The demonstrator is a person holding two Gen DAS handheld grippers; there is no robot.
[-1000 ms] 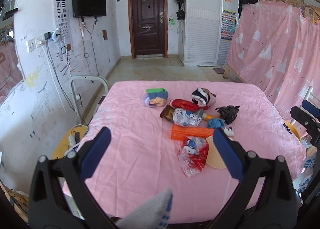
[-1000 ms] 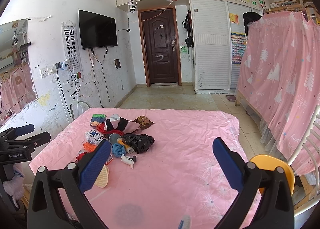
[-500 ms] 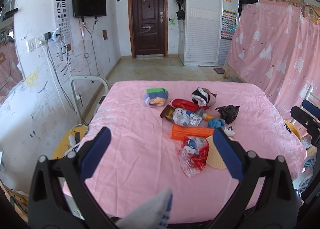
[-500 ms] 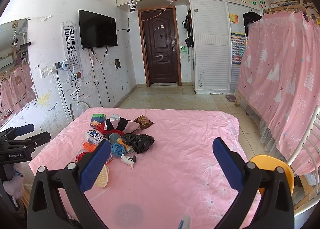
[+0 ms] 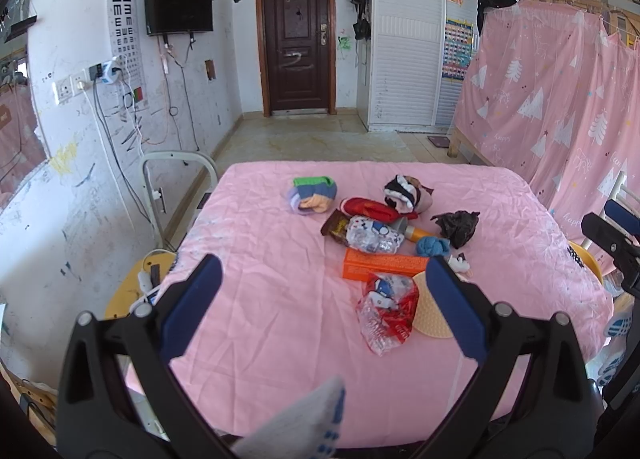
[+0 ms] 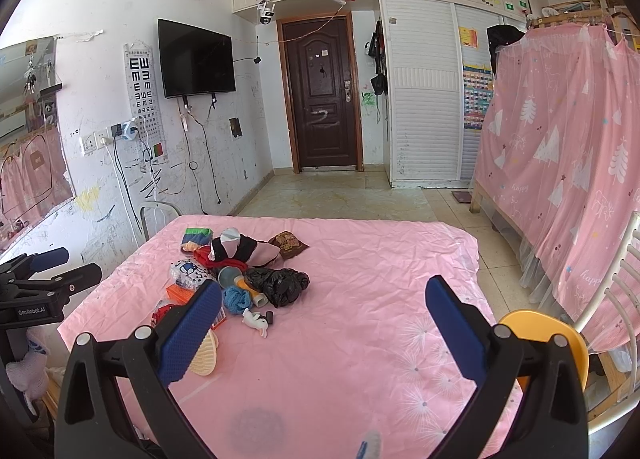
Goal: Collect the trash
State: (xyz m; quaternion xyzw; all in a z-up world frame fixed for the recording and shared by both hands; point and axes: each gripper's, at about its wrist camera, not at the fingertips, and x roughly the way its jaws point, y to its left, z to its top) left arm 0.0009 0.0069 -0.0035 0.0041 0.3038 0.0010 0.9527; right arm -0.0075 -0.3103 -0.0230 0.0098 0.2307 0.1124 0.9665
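A pile of litter and clothes lies on a pink-covered table: a crumpled clear wrapper with red print, an orange box, a crushed plastic bottle, a brown snack packet, a black plastic bag and a blue ball of cloth. My left gripper hangs open above the near edge, short of the wrapper. My right gripper is open over the table's right half, with the black plastic bag and a small white toy to its left.
Rolled socks and a red cloth sit at the far side of the pile. A cream round mat lies by the wrapper. A yellow stool and white chair stand to the right, a pink curtain beyond.
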